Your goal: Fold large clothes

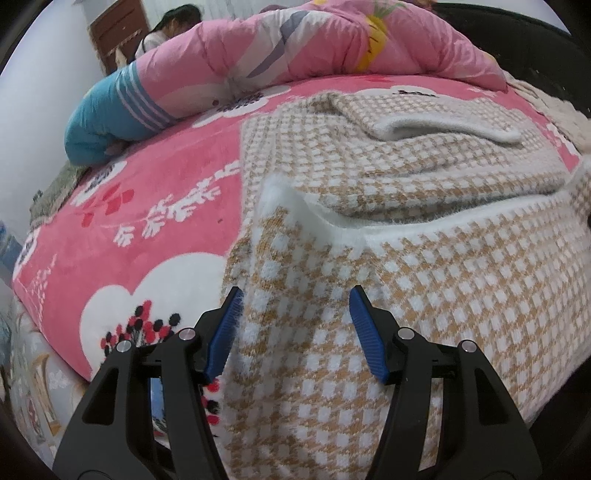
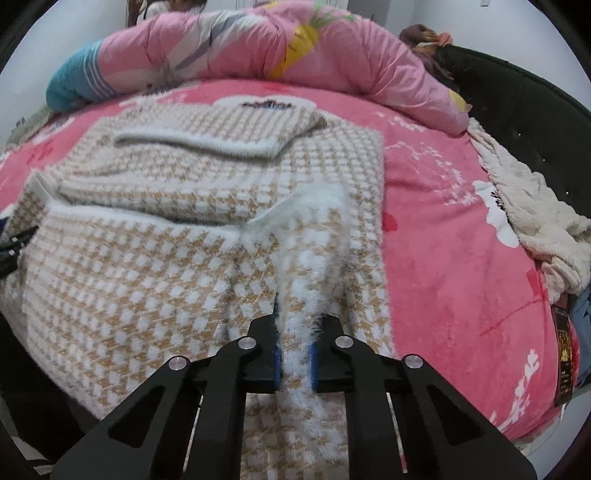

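A tan-and-white checked knit sweater (image 1: pixel 424 295) with fuzzy white trim lies on the pink flowered blanket (image 1: pixel 147 236). One sleeve is folded across its far part (image 1: pixel 424 122). The near hem is turned up, showing a white band (image 1: pixel 443 221). My left gripper (image 1: pixel 294 291) stands open over the sweater's near left edge. Cloth lies between its blue pads (image 1: pixel 364 328), and the right pad's face shows bare. In the right wrist view the same sweater (image 2: pixel 166 258) fills the middle. My right gripper (image 2: pixel 300 314) is shut on a raised ridge of the sweater's near right part.
A rolled pink quilt (image 2: pixel 332 62) with a blue end (image 1: pixel 99 122) runs along the far side of the bed. A cream fluffy garment (image 2: pixel 535 221) lies at the right edge by the dark headboard (image 2: pixel 517 96). A person (image 1: pixel 166 33) sits behind the quilt.
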Action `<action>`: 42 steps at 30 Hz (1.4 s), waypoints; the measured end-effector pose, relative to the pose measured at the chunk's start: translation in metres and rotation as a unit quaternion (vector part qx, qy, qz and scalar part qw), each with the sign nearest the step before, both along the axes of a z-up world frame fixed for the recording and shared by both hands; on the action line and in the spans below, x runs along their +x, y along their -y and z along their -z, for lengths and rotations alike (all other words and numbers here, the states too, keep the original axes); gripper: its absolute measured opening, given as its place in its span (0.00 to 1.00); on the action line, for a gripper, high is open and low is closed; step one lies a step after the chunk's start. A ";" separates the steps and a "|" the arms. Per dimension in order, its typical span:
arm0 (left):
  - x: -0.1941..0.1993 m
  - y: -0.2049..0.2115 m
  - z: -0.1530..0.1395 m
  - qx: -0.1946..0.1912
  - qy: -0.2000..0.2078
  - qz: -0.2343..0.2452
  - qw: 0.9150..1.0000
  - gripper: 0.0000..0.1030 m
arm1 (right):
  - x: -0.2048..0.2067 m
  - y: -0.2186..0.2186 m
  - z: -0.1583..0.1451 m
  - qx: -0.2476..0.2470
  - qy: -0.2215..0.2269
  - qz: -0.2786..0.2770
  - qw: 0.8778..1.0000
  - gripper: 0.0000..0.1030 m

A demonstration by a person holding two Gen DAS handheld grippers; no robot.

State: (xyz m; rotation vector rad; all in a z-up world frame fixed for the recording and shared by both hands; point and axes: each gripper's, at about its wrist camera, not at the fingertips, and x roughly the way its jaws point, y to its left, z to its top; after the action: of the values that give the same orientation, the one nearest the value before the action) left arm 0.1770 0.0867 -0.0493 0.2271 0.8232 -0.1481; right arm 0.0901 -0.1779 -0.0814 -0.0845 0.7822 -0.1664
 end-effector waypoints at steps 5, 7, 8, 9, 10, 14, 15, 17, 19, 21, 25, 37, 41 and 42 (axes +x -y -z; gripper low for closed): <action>-0.001 -0.022 -0.005 0.005 0.005 -0.003 1.000 0.22 | -0.014 -0.002 -0.006 0.002 0.024 -0.006 1.000 0.09; -0.003 -0.031 -0.007 0.006 0.008 -0.005 1.000 0.13 | -0.021 -0.001 -0.008 0.008 0.034 -0.008 0.999 0.09; -0.005 -0.039 -0.010 0.004 0.015 -0.003 1.000 0.10 | -0.023 -0.001 -0.010 0.010 0.037 -0.010 0.999 0.09; -0.010 -0.045 -0.014 0.005 0.028 0.000 1.000 0.09 | -0.026 -0.001 -0.011 0.011 0.042 -0.010 0.999 0.09; -0.014 -0.046 -0.017 0.006 0.036 0.002 0.999 0.08 | -0.031 -0.001 -0.014 0.012 0.048 -0.012 0.999 0.08; -0.044 -0.062 -0.035 0.011 0.094 0.012 0.995 0.07 | -0.054 -0.002 -0.025 0.011 0.076 -0.014 0.997 0.08; -0.053 -0.067 -0.039 0.010 0.106 0.013 0.994 0.07 | -0.059 -0.002 -0.027 0.011 0.082 -0.013 0.997 0.08; -0.061 -0.077 -0.046 0.007 0.125 0.011 0.992 0.07 | -0.070 0.000 -0.034 0.017 0.096 -0.010 0.995 0.08; -0.067 -0.086 -0.055 0.002 0.140 0.004 0.990 0.07 | -0.073 0.003 -0.042 0.021 0.108 -0.008 0.994 0.08; -0.068 -0.097 -0.066 -0.007 0.156 -0.001 0.988 0.07 | -0.072 0.006 -0.048 0.021 0.116 -0.007 0.993 0.08; -0.049 -0.099 -0.085 -0.012 0.185 -0.003 0.983 0.07 | -0.060 0.011 -0.065 0.013 0.139 -0.004 0.990 0.08; 0.046 -0.037 -0.013 -0.002 0.061 -0.022 0.998 0.08 | 0.034 0.039 -0.009 0.062 0.035 0.014 0.997 0.08; 0.052 -0.026 0.012 0.001 0.043 -0.026 0.999 0.11 | 0.038 0.040 0.006 0.073 0.016 0.016 0.997 0.10; 0.052 -0.026 0.012 0.003 0.044 -0.026 0.999 0.11 | 0.038 0.040 0.006 0.072 0.014 0.016 0.997 0.11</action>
State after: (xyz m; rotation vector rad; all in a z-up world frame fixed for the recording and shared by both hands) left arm 0.2288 0.1129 -0.0614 0.2151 0.7418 -0.0860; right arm 0.1283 -0.2175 -0.0877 0.0666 0.7654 -0.1401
